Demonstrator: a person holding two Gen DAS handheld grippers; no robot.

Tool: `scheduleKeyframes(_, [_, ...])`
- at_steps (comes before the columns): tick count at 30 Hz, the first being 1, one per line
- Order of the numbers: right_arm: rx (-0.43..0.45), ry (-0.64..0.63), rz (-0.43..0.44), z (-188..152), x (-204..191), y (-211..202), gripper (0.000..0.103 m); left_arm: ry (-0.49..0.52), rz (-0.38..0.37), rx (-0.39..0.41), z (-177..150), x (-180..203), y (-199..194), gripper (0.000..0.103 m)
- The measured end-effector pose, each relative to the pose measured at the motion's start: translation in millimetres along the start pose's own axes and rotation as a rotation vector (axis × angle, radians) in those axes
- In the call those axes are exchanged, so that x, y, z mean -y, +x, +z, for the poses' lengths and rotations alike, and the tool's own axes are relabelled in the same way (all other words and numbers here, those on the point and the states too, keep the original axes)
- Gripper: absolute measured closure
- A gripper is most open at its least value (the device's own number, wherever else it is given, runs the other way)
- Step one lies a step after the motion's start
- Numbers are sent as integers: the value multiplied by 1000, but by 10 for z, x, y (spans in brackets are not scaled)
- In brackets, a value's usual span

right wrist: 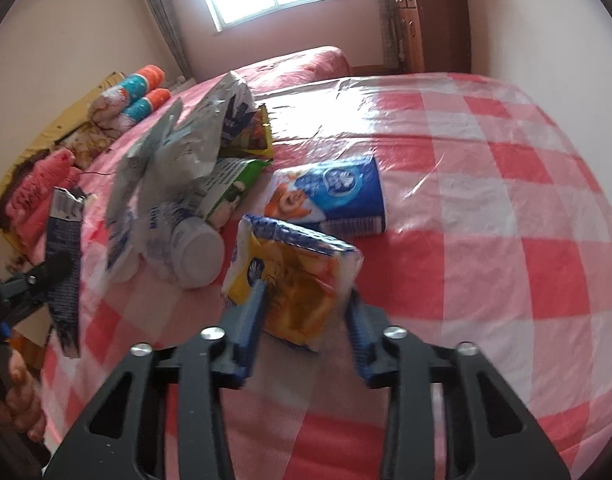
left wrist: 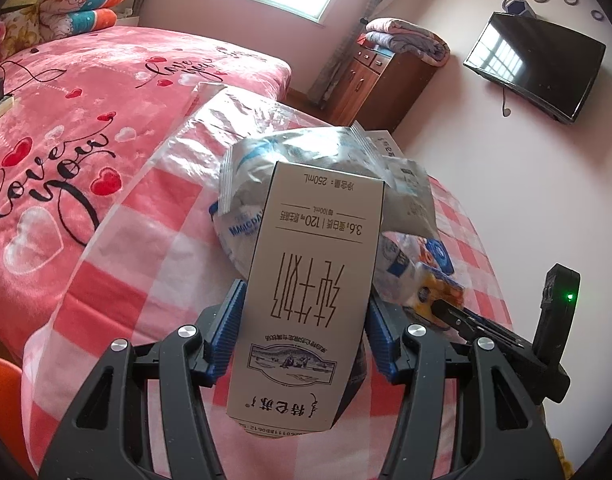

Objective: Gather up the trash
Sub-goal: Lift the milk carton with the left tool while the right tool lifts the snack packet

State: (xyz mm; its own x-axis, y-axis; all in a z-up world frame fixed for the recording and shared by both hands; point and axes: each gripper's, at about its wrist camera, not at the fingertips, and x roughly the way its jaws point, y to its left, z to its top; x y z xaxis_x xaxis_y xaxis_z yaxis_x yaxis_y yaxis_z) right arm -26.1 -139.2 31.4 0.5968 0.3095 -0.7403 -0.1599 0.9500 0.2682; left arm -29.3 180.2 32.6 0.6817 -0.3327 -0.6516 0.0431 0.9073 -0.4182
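Note:
My left gripper (left wrist: 304, 332) is shut on a white milk carton (left wrist: 306, 292) with brown Chinese print, held above the table. The carton also shows edge-on at the left of the right wrist view (right wrist: 64, 272). My right gripper (right wrist: 304, 312) is shut on a yellow and orange tissue pack (right wrist: 294, 280), lifted off the checked cloth. A blue and orange tissue pack (right wrist: 333, 196), silver wrappers (right wrist: 178, 148), a green packet (right wrist: 230, 184) and a white round tub (right wrist: 194, 252) lie in a heap on the table.
The table wears a pink and white checked cloth (right wrist: 485, 200) under clear plastic. A bed with a pink blanket (left wrist: 86, 120) stands beside it. A wooden cabinet (left wrist: 377, 84) and a wall television (left wrist: 533, 64) are at the far side.

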Motion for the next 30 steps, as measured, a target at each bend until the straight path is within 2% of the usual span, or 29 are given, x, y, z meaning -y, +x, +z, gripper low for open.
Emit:
scheduleKeyframes(3, [2,12,46,-67,11,-63,76,-3,-5,2,-60,2,-52,45])
scheduleKeyframes(15, [28,-15,96,-282,-111,-365,91,-14,-18,12,-214,-21,-260,46])
scheduleKeyframes(30, [61,-99,122,-584,-390,-919,94,-23,-32,42,-393,-59,-546,46])
